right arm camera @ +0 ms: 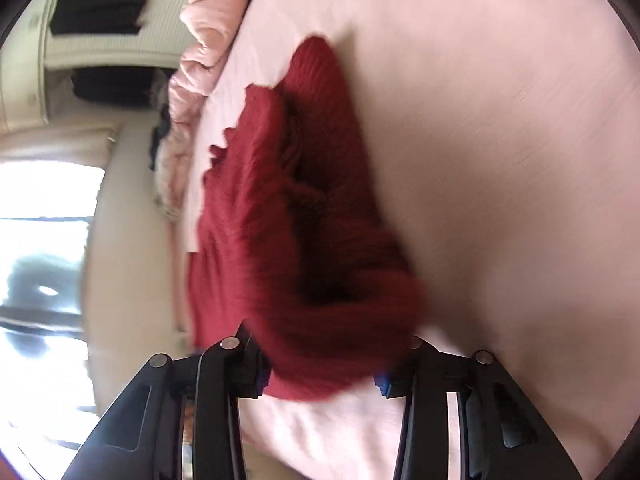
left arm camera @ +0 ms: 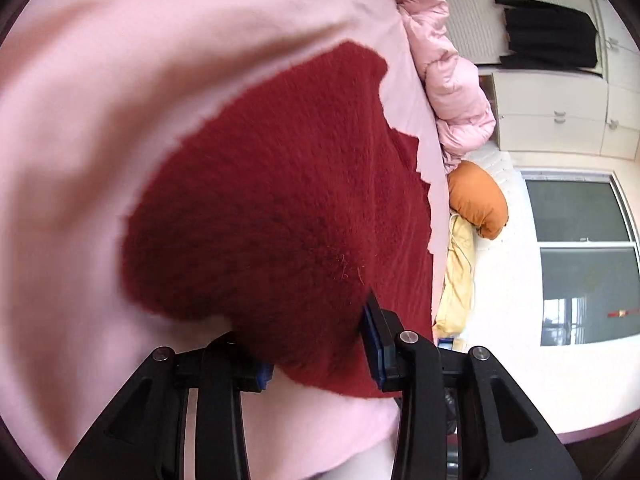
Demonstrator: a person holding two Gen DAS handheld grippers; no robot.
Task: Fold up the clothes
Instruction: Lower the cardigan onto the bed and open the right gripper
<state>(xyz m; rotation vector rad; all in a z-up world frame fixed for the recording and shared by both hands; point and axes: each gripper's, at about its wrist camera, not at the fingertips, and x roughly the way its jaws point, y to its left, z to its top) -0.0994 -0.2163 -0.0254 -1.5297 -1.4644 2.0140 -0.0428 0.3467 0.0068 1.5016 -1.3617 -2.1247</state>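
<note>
FREE: I see bare pink sheet [right arm camera: 500,120] open on one side of the sweater [left arm camera: 280,200] | BLOCKED: pink quilt [left arm camera: 448,80] heaped along the far bed edge; orange pillow [left arm camera: 478,198] beside it | JAWS: sweater fills both gaps, no room between fingers.

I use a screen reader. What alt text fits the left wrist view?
A fuzzy dark red sweater lies on a pink sheet, its near edge between the left gripper's parted jaws. An orange pillow sits right.
</note>
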